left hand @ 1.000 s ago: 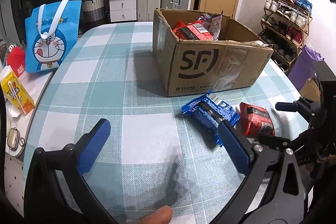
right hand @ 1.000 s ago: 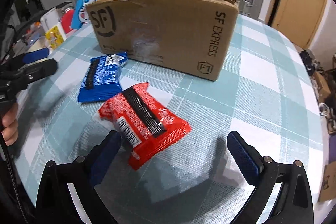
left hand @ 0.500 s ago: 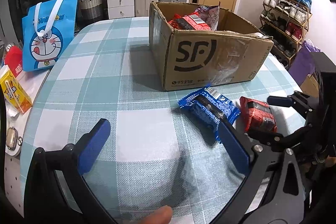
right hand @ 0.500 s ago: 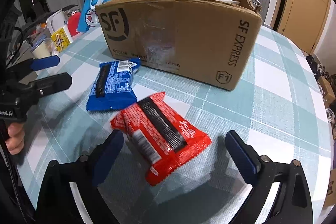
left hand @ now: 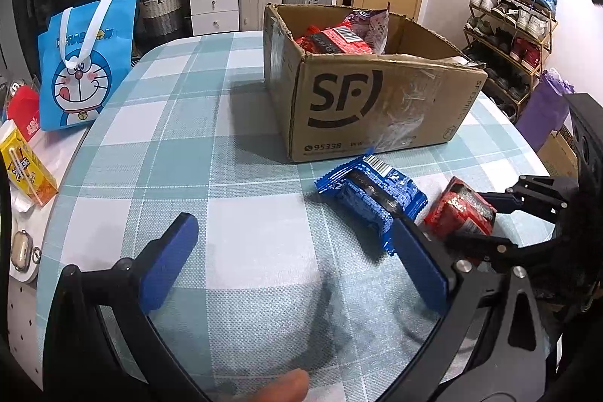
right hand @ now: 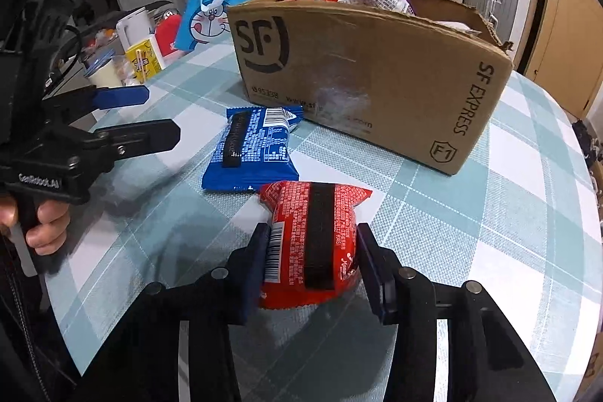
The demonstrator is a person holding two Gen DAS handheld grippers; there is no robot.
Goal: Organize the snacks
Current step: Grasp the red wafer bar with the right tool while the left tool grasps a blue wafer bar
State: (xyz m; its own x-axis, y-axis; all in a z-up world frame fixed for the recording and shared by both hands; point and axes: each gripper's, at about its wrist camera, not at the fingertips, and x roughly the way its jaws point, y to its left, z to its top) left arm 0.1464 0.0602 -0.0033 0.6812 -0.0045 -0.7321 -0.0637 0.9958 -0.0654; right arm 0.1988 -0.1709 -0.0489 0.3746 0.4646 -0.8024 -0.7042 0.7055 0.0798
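Note:
My right gripper (right hand: 311, 247) is shut on a red snack pack (right hand: 312, 240) that lies on the checked tablecloth; the pack also shows in the left wrist view (left hand: 461, 211). A blue snack pack (right hand: 254, 149) lies just beyond it, in front of the SF cardboard box (right hand: 377, 78), which holds several snack packs. In the left wrist view the blue pack (left hand: 371, 196) lies by the right fingertip of my left gripper (left hand: 294, 236), which is open and empty above the cloth. The box (left hand: 369, 108) stands behind it.
A blue Doraemon bag (left hand: 84, 63), a yellow carton (left hand: 24, 170) and small items stand at the table's left edge. Suitcases, drawers, a door and a shoe rack (left hand: 508, 25) are beyond the table. The round table edge (right hand: 580, 251) curves at right.
My right gripper has moved forward and closed its fingers on the red pack, which was lying free between open fingers. The left gripper has shifted slightly towards the blue pack.

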